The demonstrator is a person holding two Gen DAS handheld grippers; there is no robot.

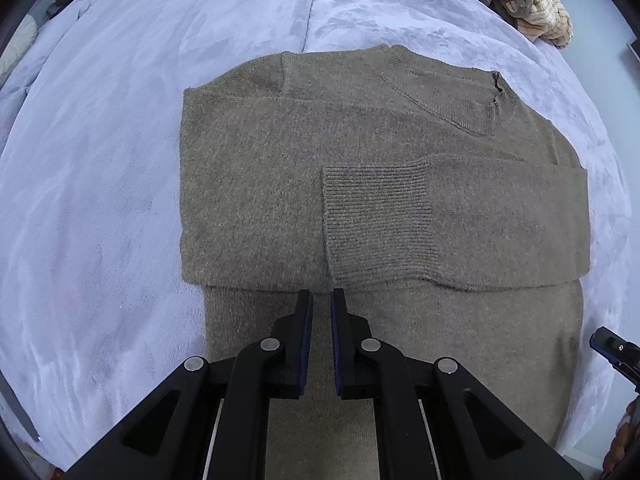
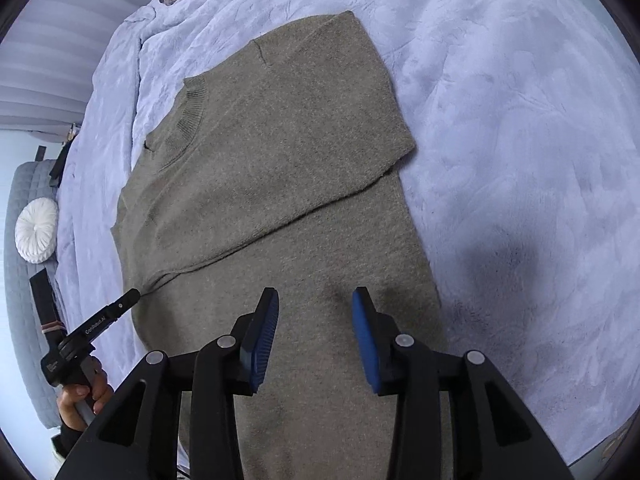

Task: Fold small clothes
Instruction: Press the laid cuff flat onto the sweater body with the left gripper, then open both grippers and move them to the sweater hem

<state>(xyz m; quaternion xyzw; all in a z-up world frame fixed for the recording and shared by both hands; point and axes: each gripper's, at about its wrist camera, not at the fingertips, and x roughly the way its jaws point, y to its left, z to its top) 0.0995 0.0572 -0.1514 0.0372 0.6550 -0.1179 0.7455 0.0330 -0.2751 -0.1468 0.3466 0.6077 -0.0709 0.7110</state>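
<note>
A grey-brown knit sweater (image 1: 280,168) lies flat on the lilac blanket (image 1: 100,160), both sleeves folded across its chest. One ribbed cuff (image 1: 372,220) rests mid-chest and the collar (image 1: 452,96) points to the far right. My left gripper (image 1: 321,294) hovers over the lower body of the sweater just below the sleeve edge, shut, with nothing between its pads. In the right wrist view the sweater (image 2: 280,152) runs away from me. My right gripper (image 2: 316,294) stands open above its lower half, gripping nothing. The left gripper (image 2: 120,304) shows at the sweater's left side, held by a hand (image 2: 86,396).
A heap of cream striped clothes (image 1: 528,0) lies at the far right corner of the bed. A round white cushion (image 2: 37,230) rests on grey quilted padding (image 2: 20,300) beyond the bed's left edge. Bare blanket (image 2: 520,160) spreads right of the sweater.
</note>
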